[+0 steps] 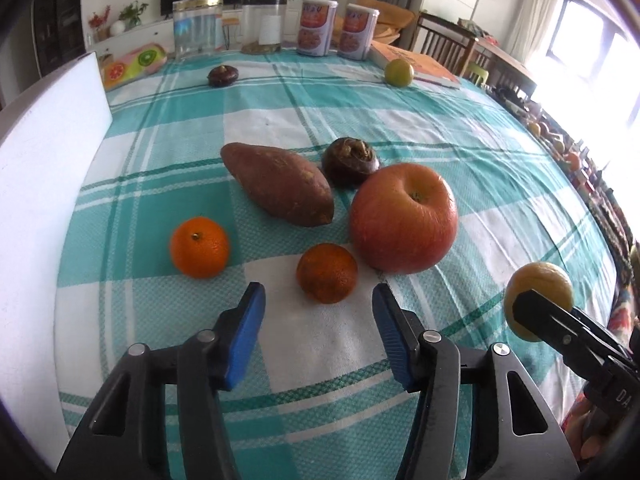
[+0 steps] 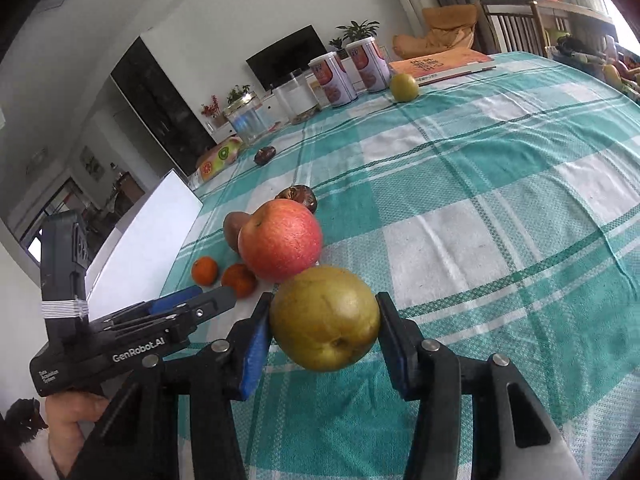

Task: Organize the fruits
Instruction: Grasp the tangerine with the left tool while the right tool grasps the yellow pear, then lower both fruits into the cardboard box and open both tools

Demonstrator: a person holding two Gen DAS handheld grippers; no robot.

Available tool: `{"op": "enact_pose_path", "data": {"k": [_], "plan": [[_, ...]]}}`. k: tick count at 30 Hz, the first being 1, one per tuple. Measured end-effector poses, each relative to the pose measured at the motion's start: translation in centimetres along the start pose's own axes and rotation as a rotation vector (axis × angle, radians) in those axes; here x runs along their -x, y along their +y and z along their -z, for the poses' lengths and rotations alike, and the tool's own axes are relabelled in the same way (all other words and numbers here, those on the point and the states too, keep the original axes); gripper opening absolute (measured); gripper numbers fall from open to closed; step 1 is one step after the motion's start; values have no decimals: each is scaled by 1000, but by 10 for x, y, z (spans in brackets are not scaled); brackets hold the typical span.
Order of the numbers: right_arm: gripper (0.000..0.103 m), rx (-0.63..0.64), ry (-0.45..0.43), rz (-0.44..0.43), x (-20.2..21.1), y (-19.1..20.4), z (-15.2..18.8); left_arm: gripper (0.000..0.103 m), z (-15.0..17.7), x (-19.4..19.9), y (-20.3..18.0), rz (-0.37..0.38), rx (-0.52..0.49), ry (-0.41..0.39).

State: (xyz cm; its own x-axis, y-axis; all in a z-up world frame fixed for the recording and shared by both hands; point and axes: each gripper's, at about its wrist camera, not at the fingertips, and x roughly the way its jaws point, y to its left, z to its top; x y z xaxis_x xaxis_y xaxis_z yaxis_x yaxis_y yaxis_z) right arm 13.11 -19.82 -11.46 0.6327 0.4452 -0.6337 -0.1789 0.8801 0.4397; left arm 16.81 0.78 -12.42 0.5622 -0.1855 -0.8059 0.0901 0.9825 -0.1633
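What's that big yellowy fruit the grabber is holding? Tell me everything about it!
The yellow-green pear is round and plump, with smooth, faintly speckled skin and a small dark dimple facing the camera. The right gripper pinches it between blue pads, one on each side. It appears lifted off the checked tablecloth, just in front of the red apple. The left wrist view shows it at the far right.

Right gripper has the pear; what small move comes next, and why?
Probably carry the pear, clamped in the right gripper, toward the cluster beside the apple and lower it there; the left gripper is open and empty near a tangerine.
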Motion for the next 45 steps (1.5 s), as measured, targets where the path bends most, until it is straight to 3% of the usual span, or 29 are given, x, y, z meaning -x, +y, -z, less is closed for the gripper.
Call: {"op": "enact_pose_path", "data": {"k": [3,4,7,9,13,15,17,20,24,26,31,32,34,36,38,40,41,43,45], "plan": [[50,12,1,1,-1,4,-1,50,1,-4,-4,-20,-31,-32],[50,17,2,3,-2,5,-1,30,1,-3,-5,-9,-38,-45],[50,0,19,7,-6,2,0,29,5,9,-3,27,-24,-53],[50,-65,37,-19,-8,-9,1,29,12,32,-1,93,20,-29],[50,-169,72,-93,-2,-16,2,29,37,113,10,343,128,52],[50,-147,135,-164,-2,10,3,29,47,158,26,376,133,33],[50,-63,197,-237,-1,59,3,29,54,200,54,296,131,-41],[50,88,283,-395,-4,156,3,29,63,234,113,83,194,-122],[50,309,399,-537,-14,274,20,29,80,229,195,-182,311,-100],[50,424,440,-537,-24,316,35,29,89,221,220,-261,335,-63],[51,609,523,-414,-57,359,74,35,103,198,244,-314,363,16],[52,612,518,-386,-61,358,76,39,103,197,246,-319,369,21],[62,577,499,-383,-56,353,64,65,100,203,246,-312,391,-4],[68,539,419,-413,-32,345,37,75,92,215,239,-310,398,-70],[76,525,285,-408,2,336,4,76,80,227,224,-293,369,-134],[97,492,135,-377,36,315,-26,82,66,230,204,-252,314,-179],[102,462,67,-350,50,300,-36,83,60,229,191,-230,279,-191],[103,393,-24,-289,64,261,-46,83,49,218,165,-183,195,-196],[103,332,-65,-153,56,214,-43,83,41,199,143,-170,125,-176]]}}
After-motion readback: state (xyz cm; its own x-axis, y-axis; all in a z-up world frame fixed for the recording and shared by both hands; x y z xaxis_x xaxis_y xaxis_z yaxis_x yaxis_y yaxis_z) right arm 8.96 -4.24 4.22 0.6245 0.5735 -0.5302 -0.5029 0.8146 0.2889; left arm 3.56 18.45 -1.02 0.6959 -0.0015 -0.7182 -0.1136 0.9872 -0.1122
